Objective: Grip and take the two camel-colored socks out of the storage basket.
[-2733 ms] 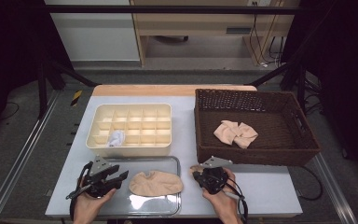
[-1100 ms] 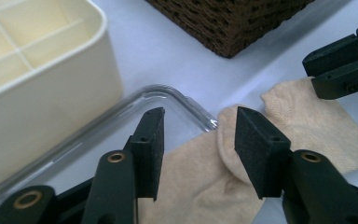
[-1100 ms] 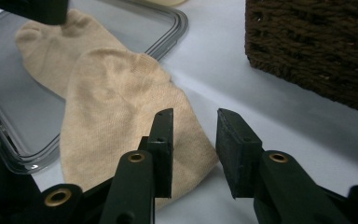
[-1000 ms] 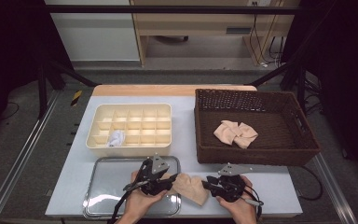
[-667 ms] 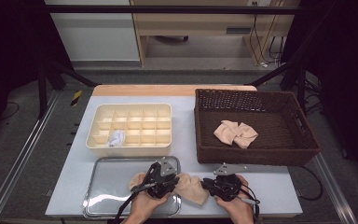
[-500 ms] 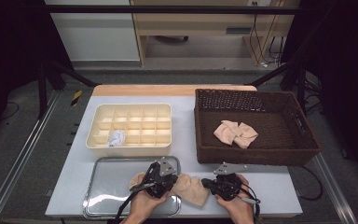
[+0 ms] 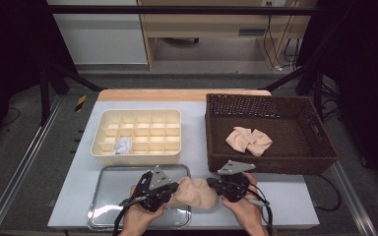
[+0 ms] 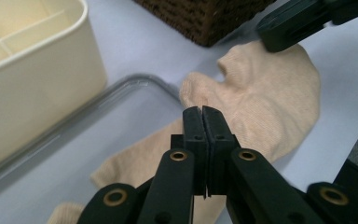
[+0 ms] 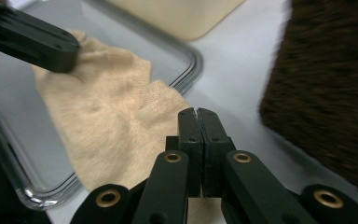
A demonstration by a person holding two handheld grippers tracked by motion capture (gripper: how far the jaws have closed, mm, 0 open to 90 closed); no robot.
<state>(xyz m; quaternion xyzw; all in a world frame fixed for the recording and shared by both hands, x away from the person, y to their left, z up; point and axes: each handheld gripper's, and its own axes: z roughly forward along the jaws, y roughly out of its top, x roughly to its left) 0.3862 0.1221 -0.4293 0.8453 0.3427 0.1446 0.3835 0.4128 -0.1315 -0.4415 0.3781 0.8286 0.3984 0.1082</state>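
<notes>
A beige sock [image 7: 197, 193] lies bunched over the right edge of the metal tray [image 7: 113, 196], stretched between both grippers. My left gripper [image 7: 174, 189] is shut on the sock's left part. In the left gripper view its jaws [image 8: 201, 109] meet on the fabric, and the sock [image 8: 270, 102] spreads beyond them. My right gripper [image 7: 211, 186] is shut on the sock's right part. In the right gripper view its jaws [image 9: 196, 112] meet at the edge of the sock [image 9: 107, 126], which drapes to their left.
A cream divided box [image 7: 138, 130] stands behind the tray, with a white bundle [image 7: 123, 145] in one cell. At the right stands a brown wicker basket [image 7: 270, 162] holding a folded beige sock [image 7: 248, 141]. Its front wall is close to the right gripper.
Both grippers closed in on the sock from either side and now stand shut on it. The sock has bunched up and shifted right, off the tray's middle.
</notes>
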